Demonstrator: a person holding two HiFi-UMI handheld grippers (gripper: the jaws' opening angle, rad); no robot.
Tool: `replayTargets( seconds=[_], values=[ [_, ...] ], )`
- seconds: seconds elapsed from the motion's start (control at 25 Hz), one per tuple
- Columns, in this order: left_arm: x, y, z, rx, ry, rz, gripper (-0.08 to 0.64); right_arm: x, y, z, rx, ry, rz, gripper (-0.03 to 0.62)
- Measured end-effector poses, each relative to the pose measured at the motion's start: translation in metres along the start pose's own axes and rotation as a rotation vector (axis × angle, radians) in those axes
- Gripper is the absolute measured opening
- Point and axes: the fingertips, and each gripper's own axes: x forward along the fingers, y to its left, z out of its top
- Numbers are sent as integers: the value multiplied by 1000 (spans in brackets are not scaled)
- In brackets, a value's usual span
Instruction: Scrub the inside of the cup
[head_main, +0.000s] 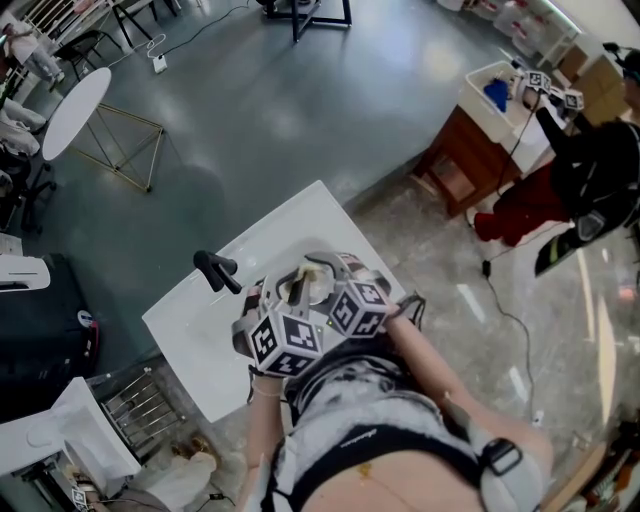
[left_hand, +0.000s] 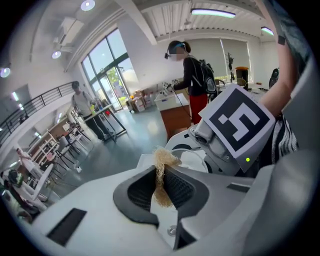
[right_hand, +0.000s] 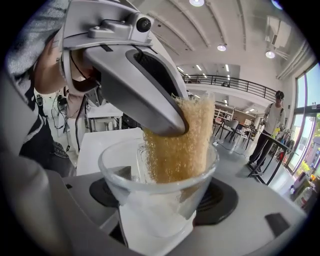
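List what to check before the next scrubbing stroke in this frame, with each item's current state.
1. Cup clamped in the right gripper: ok.
2. Scrub pad pinched in the left gripper: ok.
3. Pad's lower end inside the cup, below its rim: ok.
4. Pad touching the cup's bottom: cannot tell.
5. Both grippers over the white table: ok.

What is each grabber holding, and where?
Left gripper pinches the scrubbing sponge by one end; right gripper clamps the glass cup by its sides.
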Motion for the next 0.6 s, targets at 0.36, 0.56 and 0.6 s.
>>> replayTargets(
  seconds=[0.36, 0.56, 0.6],
  values=[
    [0, -21, 8, -90, -76, -183, 52, -5, -9, -1, 19, -16, -32, 400],
    [12, -35, 2, -20, -11, -212, 52, -6, -3, 4, 0, -15, -17, 400],
    [14, -37, 1, -13, -1, -218, 52, -6, -1, 5, -4, -17, -14, 400]
  ],
)
